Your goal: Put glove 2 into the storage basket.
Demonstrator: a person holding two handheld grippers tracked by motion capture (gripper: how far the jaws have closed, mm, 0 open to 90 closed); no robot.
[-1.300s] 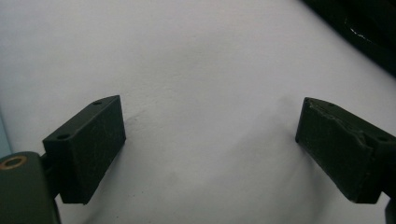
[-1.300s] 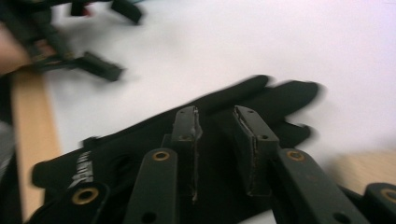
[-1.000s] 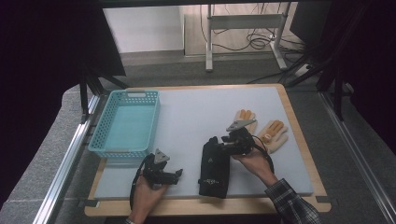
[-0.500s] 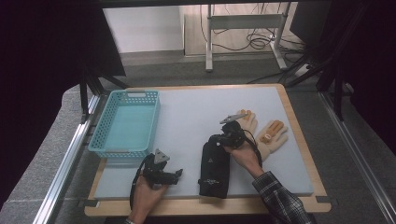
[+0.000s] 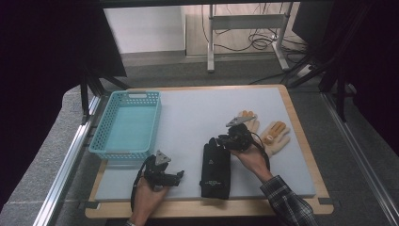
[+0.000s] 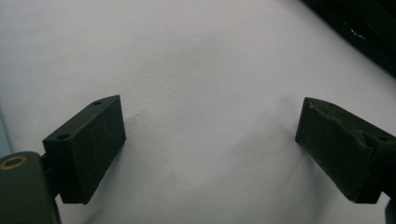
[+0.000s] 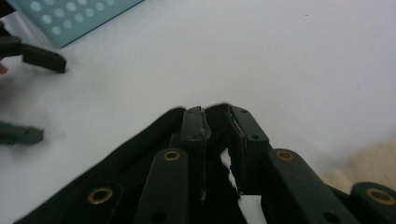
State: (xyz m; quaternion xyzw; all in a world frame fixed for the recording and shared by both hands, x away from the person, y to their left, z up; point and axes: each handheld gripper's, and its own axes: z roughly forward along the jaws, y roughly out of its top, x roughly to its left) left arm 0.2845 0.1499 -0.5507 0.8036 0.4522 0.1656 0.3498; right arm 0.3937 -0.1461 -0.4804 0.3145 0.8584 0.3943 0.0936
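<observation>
— Where does it stand?
— The right gripper [image 5: 225, 140] has just eased its jaws slightly, yet they pinch the far edge of the flat black fabric glove [image 5: 216, 165], which lies on the pale grey mat [image 5: 188, 113], near centre.
— And the left gripper [image 5: 170, 176]?
— Jaws wide apart, nothing between them, resting near the front-left.
— Anything put away?
— No. The turquoise plastic basket [image 5: 126, 126] at the far left holds nothing; two tan gloves [image 5: 274, 136] wait at the right. I'd judge it barely begun.
</observation>
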